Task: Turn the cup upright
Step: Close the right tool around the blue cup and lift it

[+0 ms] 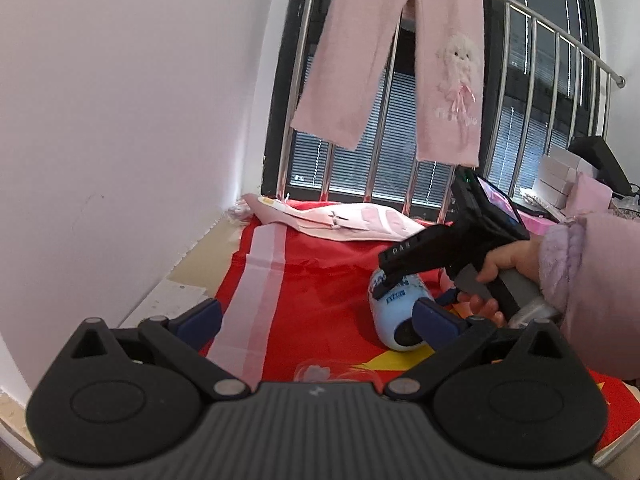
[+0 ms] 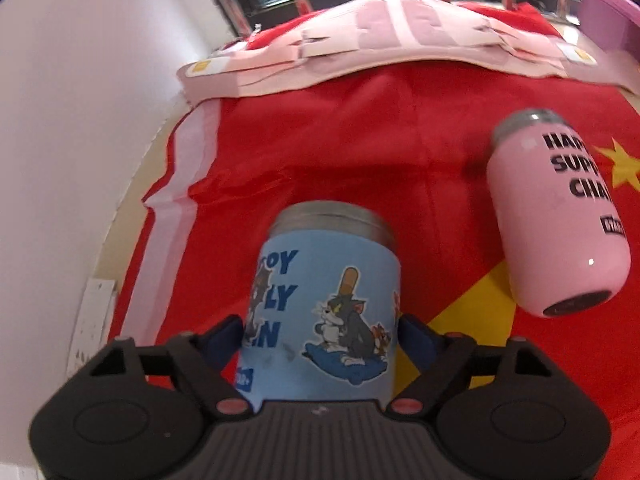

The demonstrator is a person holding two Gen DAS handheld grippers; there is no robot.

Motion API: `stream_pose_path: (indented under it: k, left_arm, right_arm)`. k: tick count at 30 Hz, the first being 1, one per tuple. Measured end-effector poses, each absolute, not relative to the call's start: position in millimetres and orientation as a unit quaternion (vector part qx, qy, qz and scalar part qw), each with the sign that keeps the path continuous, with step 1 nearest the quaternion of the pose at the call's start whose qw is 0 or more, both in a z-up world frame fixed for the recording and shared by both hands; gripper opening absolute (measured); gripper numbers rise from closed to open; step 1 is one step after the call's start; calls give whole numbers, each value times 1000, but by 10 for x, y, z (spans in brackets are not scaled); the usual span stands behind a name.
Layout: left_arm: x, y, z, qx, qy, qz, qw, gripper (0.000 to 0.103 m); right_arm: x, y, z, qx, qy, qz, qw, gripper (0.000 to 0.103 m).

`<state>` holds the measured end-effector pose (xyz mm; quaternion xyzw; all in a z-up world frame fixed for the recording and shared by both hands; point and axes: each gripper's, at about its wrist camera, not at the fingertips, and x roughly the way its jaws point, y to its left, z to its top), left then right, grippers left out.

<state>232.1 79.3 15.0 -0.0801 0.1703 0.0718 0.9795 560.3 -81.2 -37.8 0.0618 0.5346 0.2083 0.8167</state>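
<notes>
A light blue cartoon cup point(image 2: 324, 300) lies on its side on the red cloth point(image 2: 340, 152), grey rim pointing away. My right gripper point(image 2: 320, 336) is shut on it, one finger on each side. The left wrist view shows the same cup point(image 1: 396, 312) with the right gripper's fingers point(image 1: 390, 276) over it. A pink cup point(image 2: 560, 216) with black lettering lies on its side to the right, apart from the gripper. My left gripper point(image 1: 316, 312) is open and empty above the cloth, left of the blue cup.
A folded pink-and-white garment point(image 2: 400, 40) lies at the far edge of the cloth. A white wall point(image 1: 120, 120) runs along the left. Pink trousers point(image 1: 400, 60) hang from a metal railing point(image 1: 540, 40) by the window. Boxes point(image 1: 560, 180) are stacked at far right.
</notes>
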Motion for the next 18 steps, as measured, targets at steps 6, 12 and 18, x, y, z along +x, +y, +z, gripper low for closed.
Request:
stream_pose_path:
  k: [6,12,18]
  left_arm:
    - [2188,731,222,-84,158,76,981,103]
    - [2065,583,259,-79,147,64,984,103]
    - [1998,389,231,-77,152,49,984,103]
  right_arm:
    - [5107,-1045,-99,44,513,263,816,83]
    - [4400,-1568,255,27,512,296,806,83]
    - [3946,-2138,32,111,556,261,781,83]
